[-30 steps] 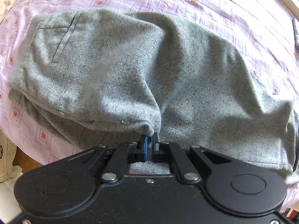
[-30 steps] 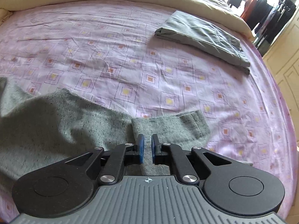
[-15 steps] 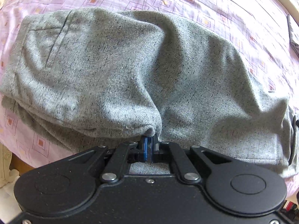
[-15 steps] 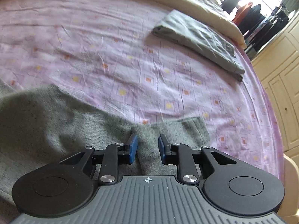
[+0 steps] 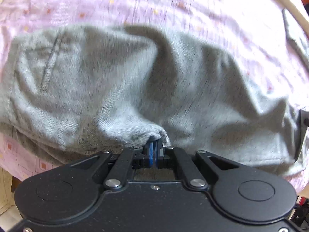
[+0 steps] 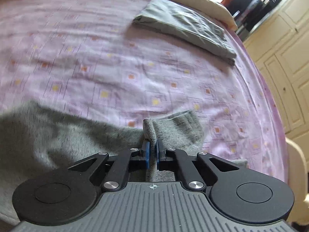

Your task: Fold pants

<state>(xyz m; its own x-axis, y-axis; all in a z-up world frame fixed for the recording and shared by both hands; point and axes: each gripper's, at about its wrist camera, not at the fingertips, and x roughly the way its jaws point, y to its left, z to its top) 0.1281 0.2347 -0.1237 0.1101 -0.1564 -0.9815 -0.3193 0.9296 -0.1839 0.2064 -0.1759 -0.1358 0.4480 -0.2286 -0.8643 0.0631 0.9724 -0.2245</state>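
- The speckled grey woven pants (image 5: 119,81) are seen spread in a loose, rumpled heap on the bed, over the pink bedsheet with small orange and yellow squares (image 5: 135,2).
- A bunched edge of the cloth is pinched by the left gripper (image 5: 154,150), its blue pads pressed together on the fabric; the view is blurred.
- A slanted pocket seam is made out on the left part of the garment in the left wrist view.
- In the right wrist view, the pants (image 6: 63,133) are found at the lower left, with a short hemmed end lying beyond the fingers to the right.
- A raised fold of grey cloth is gripped by the right gripper (image 6: 152,152), the blue pads closed in on it from both sides.
- A folded olive-grey garment (image 6: 185,29) is seen lying well apart, near the far edge of the bed.
- Cream panelled cupboard doors (image 6: 285,67) are seen at the right.
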